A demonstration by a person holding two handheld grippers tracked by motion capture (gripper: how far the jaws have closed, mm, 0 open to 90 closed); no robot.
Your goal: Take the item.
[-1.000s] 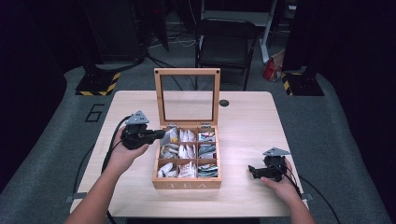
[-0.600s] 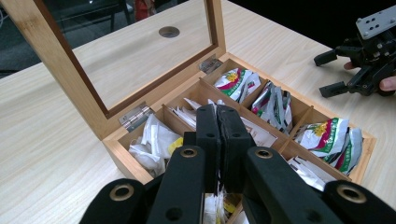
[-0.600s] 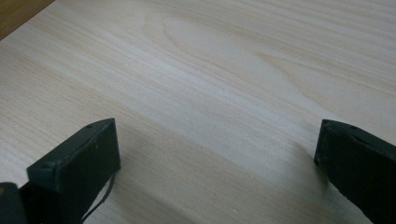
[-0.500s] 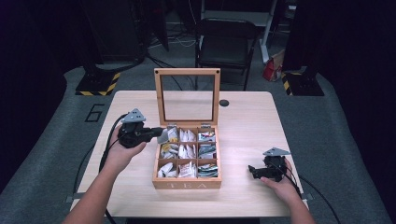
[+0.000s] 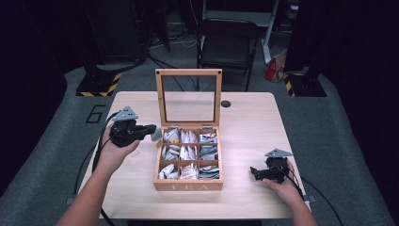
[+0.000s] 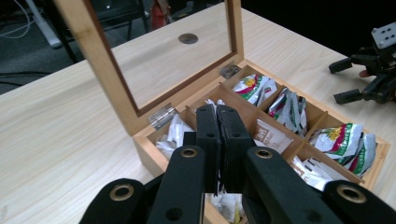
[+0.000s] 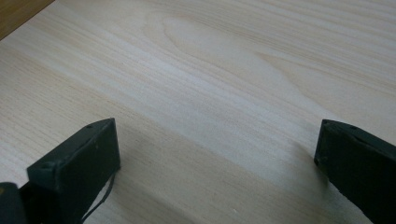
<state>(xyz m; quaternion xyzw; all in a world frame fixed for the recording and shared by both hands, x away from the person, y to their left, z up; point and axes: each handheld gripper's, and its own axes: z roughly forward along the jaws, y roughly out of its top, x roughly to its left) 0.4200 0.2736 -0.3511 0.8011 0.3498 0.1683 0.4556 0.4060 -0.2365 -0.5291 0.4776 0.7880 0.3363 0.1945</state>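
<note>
Left gripper (image 5: 151, 130) at the tea box's (image 5: 188, 184) left rear corner, jaws clamped on a tea bag (image 5: 156, 133). Right gripper (image 5: 254, 172) rests right of box, jaws apart.

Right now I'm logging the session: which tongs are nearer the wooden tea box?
Left. The left tongs hover at the tea box back-left corner; the right tongs rest on the table, apart.

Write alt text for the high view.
An open wooden tea box with nine compartments of tea bags sits on a light table. The left gripper holds a tea bag at the box's left edge; the right gripper rests open.
</note>
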